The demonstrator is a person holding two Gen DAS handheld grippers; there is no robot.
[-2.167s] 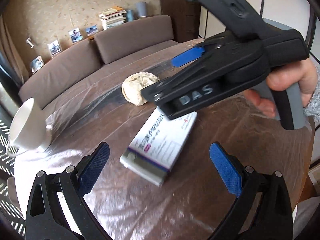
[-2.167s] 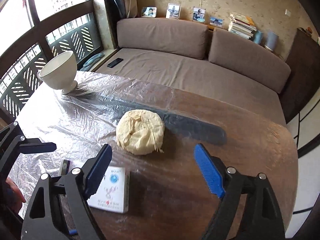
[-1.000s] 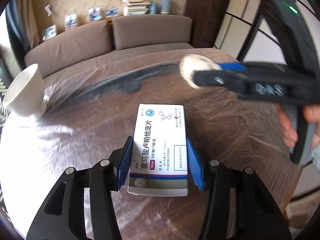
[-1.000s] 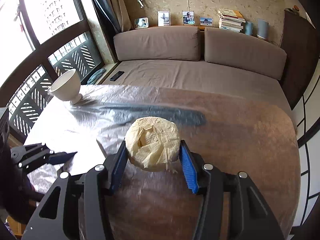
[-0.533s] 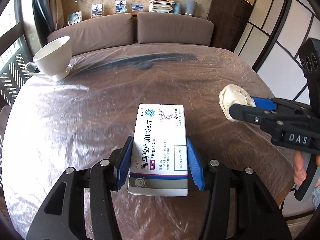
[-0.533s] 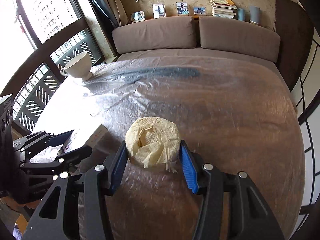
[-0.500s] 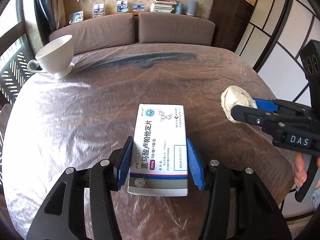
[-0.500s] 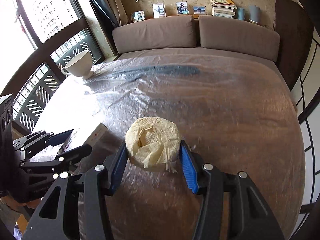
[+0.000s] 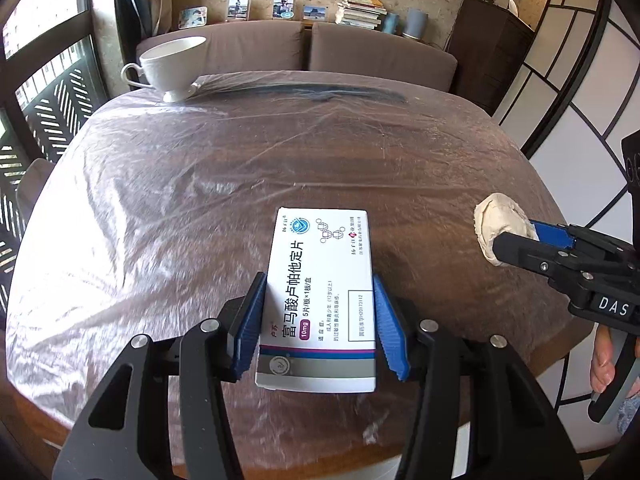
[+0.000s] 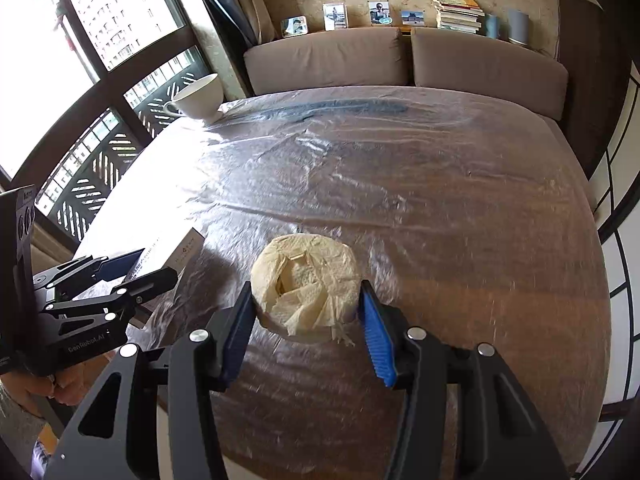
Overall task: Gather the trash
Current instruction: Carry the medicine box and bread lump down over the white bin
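My left gripper (image 9: 318, 322) is shut on a white medicine box (image 9: 320, 292) with Chinese print, held above the near edge of the table. My right gripper (image 10: 306, 320) is shut on a round wad of cream crumpled paper (image 10: 306, 280), also lifted over the table. In the left wrist view the right gripper with the paper wad (image 9: 498, 234) shows at the right. In the right wrist view the left gripper with the box (image 10: 176, 252) shows at the left.
The round wooden table (image 9: 280, 152) is covered in clear plastic film. A white cup (image 9: 172, 66) stands at its far left edge, also in the right wrist view (image 10: 200, 98). A brown sofa (image 10: 400, 60) lies behind. Window railing is on the left.
Both grippers closed on their objects and lifted them, then drew back toward the near edge of the table. The cup and sofa now look farther away.
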